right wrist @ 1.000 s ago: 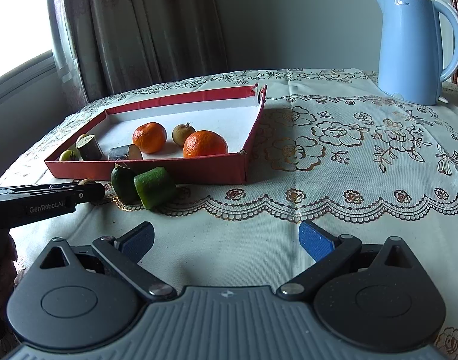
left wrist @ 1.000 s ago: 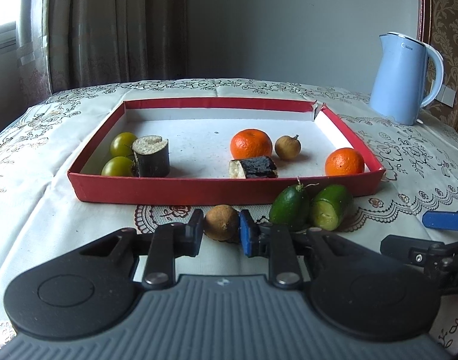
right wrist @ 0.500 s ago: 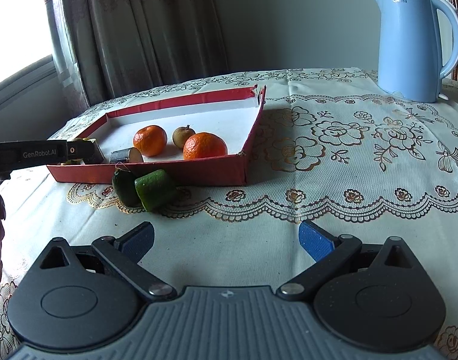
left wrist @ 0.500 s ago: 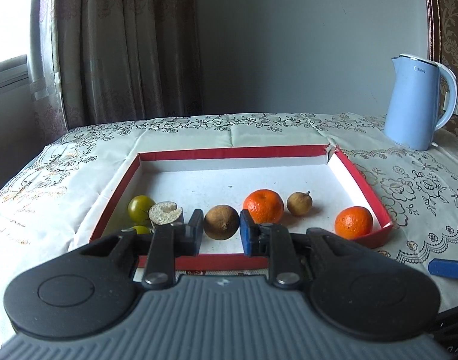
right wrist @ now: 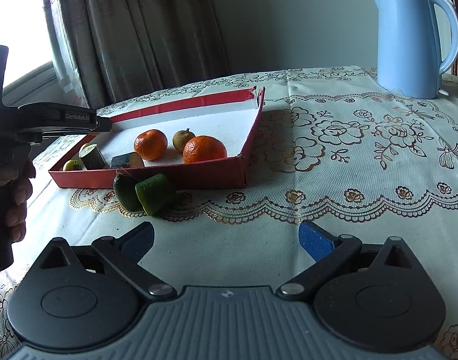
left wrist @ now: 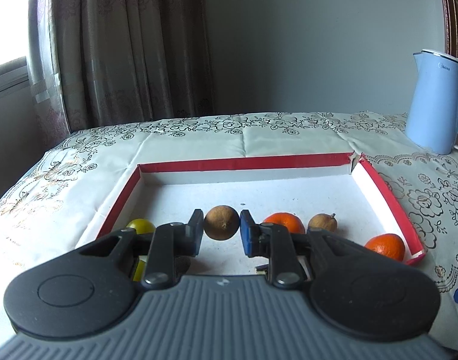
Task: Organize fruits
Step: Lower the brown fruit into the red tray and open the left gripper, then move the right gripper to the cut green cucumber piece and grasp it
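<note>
My left gripper hangs over the near part of the red tray with a round brown fruit between its pads; its jaws are opening while the pads still touch the fruit. In the tray lie two oranges, a small brown fruit and a yellow-green fruit. My right gripper stands open and empty above the tablecloth. In front of it two green fruits lie against the tray's front wall.
A blue kettle stands at the table's far right. Two dark cut pieces lie in the tray's near left part. A hand holding the left gripper shows at the left. Curtains hang behind the table.
My left gripper has lifted the brown fruit off the tablecloth and carried it forward over the tray's front wall. The right gripper has not moved.
</note>
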Available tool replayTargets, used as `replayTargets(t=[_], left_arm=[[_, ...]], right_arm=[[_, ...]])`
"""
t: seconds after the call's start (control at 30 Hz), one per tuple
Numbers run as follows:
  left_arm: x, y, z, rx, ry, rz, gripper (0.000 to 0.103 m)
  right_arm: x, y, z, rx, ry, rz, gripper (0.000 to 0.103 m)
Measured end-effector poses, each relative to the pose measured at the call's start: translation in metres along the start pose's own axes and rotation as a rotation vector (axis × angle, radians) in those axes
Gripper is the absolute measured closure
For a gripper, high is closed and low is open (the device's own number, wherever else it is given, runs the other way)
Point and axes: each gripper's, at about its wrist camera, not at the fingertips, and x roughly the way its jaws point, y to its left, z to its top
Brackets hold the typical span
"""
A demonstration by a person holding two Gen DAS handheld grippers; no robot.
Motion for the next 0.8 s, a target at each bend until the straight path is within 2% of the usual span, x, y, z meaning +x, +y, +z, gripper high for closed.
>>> replayTargets(t=[0.03,0.1,0.17,0.23,0.37,0.6,0.8], left_arm=[[0.001,0.001,-0.001,-0.002,0.001,0.002,0.073],[0.0,0.002,-0.003,-0.002,-0.004,0.01,0.043],[-0.007,0.004,-0.005,0.003,-0.029,0.03,0.028],[-0.015,0.007,-0.007,0.004,-0.038,0.036,0.026],[-0.04,0.023,-0.021,-0.004,-0.055,0.041,0.009],[-0.067,0.066,-0.067,-0.06,-0.015,0.069,0.006],[-0.066,0.088,-0.087,-0.137,0.026,0.067,0.006]], right_arm=[[0.0,-0.001,0.0,0.008,-0.003,0.006,0.0],[-0.001,-0.004,0.0,0.025,-0.009,0.018,0.0],[-0.001,-0.006,0.0,0.038,-0.014,0.028,0.0],[-0.001,-0.008,0.0,0.05,-0.019,0.037,0.0],[-0.002,-0.011,0.0,0.065,-0.024,0.049,0.0],[-0.008,-0.009,0.0,0.049,-0.068,0.078,0.0],[-0.005,0.017,0.002,-0.124,-0.058,0.095,0.0]])
